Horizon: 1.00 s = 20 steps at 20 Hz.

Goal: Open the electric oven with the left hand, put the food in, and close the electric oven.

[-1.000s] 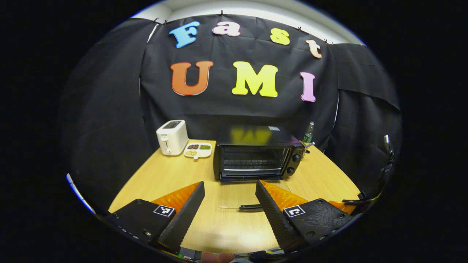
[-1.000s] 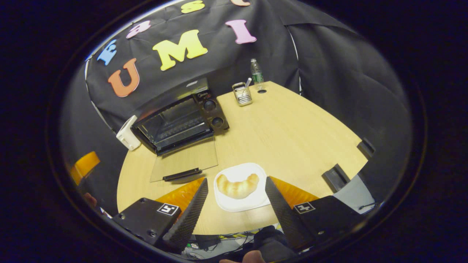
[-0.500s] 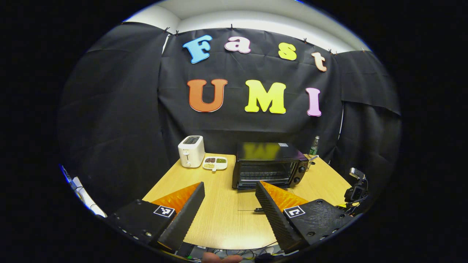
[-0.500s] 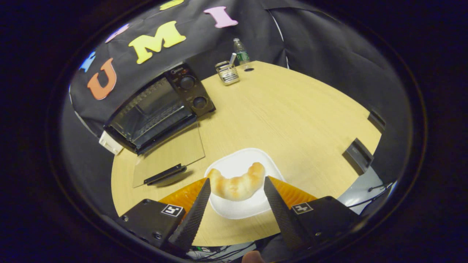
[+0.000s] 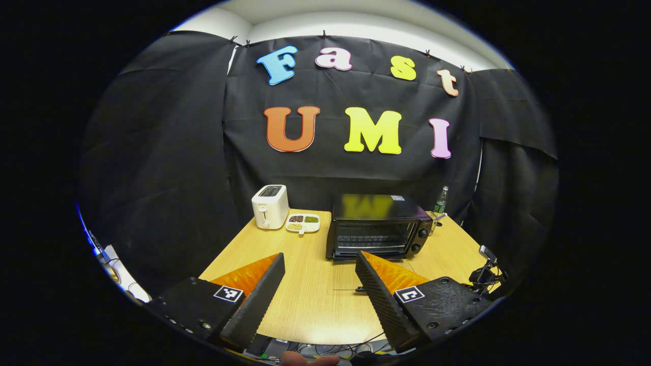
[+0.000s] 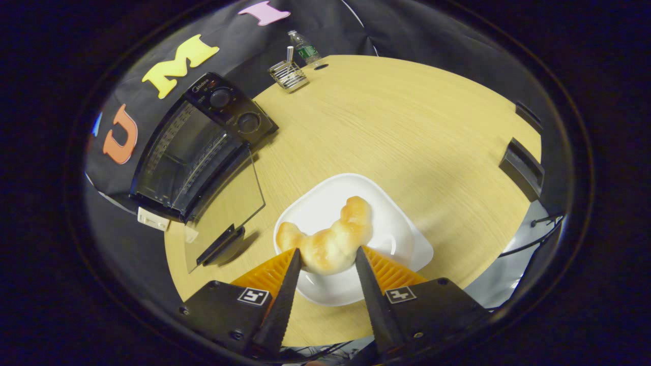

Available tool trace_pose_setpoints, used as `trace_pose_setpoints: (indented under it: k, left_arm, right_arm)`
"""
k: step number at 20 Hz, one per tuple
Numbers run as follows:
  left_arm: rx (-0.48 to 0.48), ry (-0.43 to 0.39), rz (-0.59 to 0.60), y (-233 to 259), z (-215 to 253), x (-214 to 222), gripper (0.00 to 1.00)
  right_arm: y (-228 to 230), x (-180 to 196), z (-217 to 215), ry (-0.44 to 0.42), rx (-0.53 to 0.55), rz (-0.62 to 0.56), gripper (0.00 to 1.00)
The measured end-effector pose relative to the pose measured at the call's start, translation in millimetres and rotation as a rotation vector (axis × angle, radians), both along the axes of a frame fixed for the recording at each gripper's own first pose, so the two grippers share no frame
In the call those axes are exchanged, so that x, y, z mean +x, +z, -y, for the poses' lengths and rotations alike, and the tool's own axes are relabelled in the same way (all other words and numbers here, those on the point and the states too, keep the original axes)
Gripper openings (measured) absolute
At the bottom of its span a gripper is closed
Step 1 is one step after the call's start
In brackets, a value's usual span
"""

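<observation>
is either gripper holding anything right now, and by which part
Nothing is held yet. The right gripper jaws straddle the croissant's middle; the left gripper is empty.

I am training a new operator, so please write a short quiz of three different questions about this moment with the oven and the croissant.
1. True or false: the oven door is closed.
2. Multiple choice: the croissant lies on A) a white plate, B) the oven rack, C) the bare table.
3. Short answer: which gripper has the croissant between its fingers, and has it closed on it yet?

Key
1. False: the glass door lies folded down in front of the oven.
2. A.
3. The right gripper. Its fingers sit either side of the croissant's near edge, close to it, but a firm pinch cannot be confirmed. The left gripper is open, back from the oven.
</observation>
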<state>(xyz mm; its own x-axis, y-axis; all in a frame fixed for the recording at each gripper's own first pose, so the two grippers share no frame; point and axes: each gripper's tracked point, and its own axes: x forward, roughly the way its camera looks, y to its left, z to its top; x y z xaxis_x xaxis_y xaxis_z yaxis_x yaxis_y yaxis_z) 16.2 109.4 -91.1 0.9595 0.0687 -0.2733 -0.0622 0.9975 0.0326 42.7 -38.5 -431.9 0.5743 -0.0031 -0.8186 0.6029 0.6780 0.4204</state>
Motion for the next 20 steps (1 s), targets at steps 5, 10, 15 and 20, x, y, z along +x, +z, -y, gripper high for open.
trace_pose_setpoints:
  k: [5, 10, 15, 20]
  left_arm:
    - [-0.011, -0.008, 0.018, 5, 11, 13, 0.93]
    - [-0.035, 0.005, 0.027, 2, 17, 13, 0.93]
    - [-0.071, 0.029, 0.021, -4, 13, 13, 0.93]
    - [-0.056, 0.057, 0.012, -1, 3, 7, 0.93]
  right_arm:
    - [6, -4, 0, 0.013, 0.045, -0.001, 0.37]
    - [54, -25, -6, 0.063, 0.072, 0.05, 0.19]
    - [111, -17, -22, 0.114, 0.058, 0.158, 0.11]
    - [141, 54, -47, 0.138, 0.082, 0.27, 0.11]
